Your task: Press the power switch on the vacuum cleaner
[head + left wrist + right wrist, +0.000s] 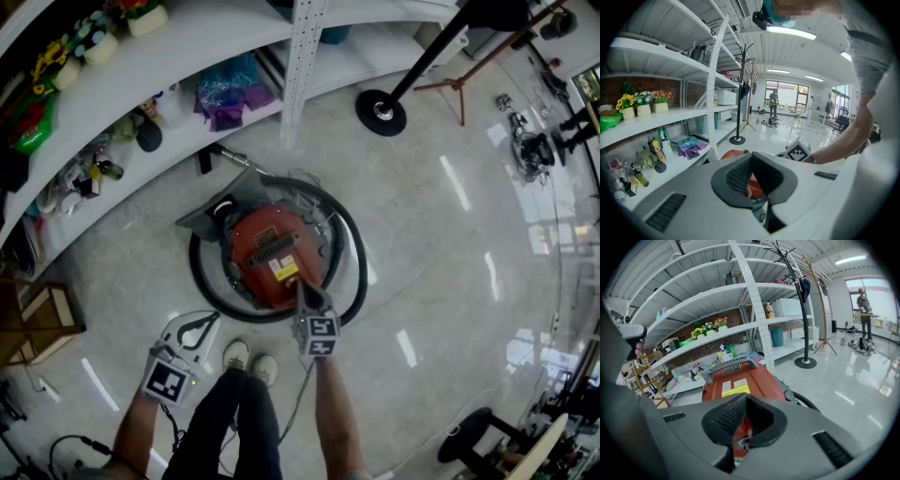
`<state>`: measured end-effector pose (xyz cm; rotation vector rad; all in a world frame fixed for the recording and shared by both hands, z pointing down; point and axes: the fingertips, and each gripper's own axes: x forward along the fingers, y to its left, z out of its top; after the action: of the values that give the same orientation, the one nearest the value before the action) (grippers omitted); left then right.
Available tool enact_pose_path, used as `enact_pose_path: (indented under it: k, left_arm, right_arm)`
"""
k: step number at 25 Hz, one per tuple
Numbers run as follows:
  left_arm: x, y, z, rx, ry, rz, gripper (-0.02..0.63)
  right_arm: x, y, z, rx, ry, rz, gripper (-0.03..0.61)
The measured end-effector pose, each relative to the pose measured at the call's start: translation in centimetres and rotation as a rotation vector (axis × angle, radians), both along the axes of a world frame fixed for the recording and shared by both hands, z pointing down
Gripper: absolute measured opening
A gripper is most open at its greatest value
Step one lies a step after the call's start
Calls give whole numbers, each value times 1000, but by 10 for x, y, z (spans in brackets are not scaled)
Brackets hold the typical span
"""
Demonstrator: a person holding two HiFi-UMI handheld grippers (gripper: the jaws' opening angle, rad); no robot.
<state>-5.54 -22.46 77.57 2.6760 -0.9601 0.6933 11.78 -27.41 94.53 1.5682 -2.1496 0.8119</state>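
Fingers (308, 298) of the right gripper (304, 289) are clenched tip to tip with nothing between them, and in the head view they reach onto the near end of the red vacuum cleaner (270, 251), which sits on the floor (441, 234) inside a loop of black hose (353, 253), just in front of the white shelf (187, 56). The left gripper (212, 319) hangs over bare floor to the left, apart from the vacuum cleaner. From the left gripper view, the left gripper (750, 156) has its fingers (736, 176) closed and empty, with the red vacuum cleaner (732, 153) beyond the tips and the right gripper's marker cube (799, 151) to the right. From the right gripper view, the right gripper (746, 397) has its fingers (729, 417) pressed together directly above the vacuum cleaner (754, 380); the yellow label (736, 389) and grey handle (731, 363) lie just past the tips, and a small round control (740, 442) shows through the gap, though whether it is touched cannot be told.
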Motion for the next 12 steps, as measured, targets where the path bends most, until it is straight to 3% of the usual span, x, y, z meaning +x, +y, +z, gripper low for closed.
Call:
enact_pose_path:
  k: [12]
  left_arm:
    - [5,0,-21,26,4,9,8]
  right_arm:
    - [5,6,-26,20,-29,18,12]
